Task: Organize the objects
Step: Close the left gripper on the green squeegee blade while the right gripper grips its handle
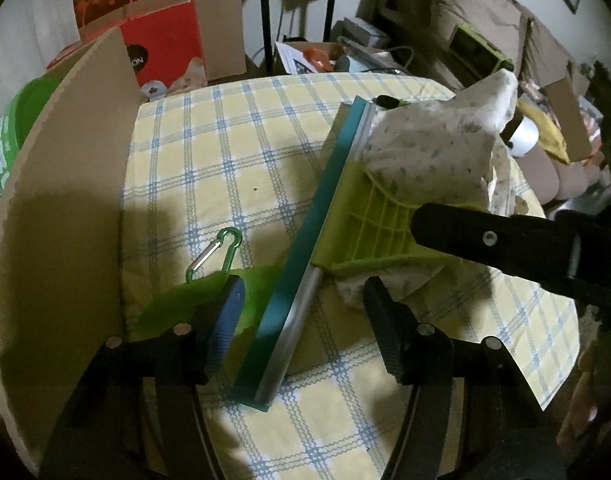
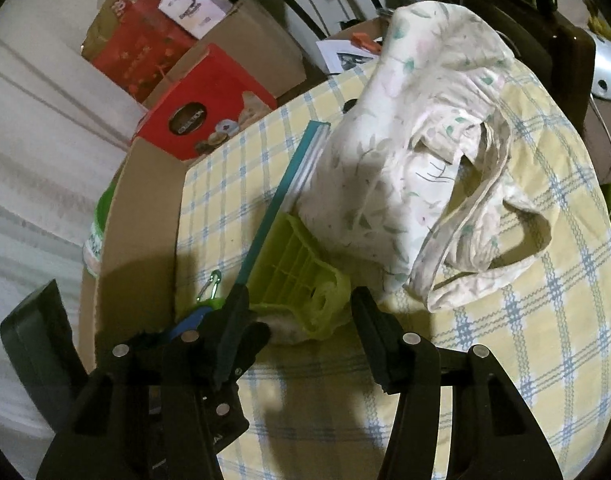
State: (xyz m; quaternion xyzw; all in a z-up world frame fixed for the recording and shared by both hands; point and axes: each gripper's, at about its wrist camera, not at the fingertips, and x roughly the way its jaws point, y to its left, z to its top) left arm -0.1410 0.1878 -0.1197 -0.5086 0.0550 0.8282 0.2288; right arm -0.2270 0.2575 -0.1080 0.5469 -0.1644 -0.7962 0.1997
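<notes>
Far left, a tall brown cardboard panel stands against the edge of the yellow-and-blue checked tablecloth, with a red printed box behind it. Next on the cloth lies a small green carabiner clip with a silver gate, just beside a flat piece of bright green material.

Your left gripper has its fingers spread on either side of the low end of the window squeegee with a teal blade, metal strip and lime-green ribbed plastic handle; the pads do not press on it. The squeegee runs diagonally up the cloth, blade toward the left.

Your right gripper straddles the handle's lime-green end with its fingers apart; whether the pads touch the plastic you cannot tell from either view.

Right of the squeegee, a crumpled white cloth bag with a pale leaf print lies partly over the handle.
</notes>
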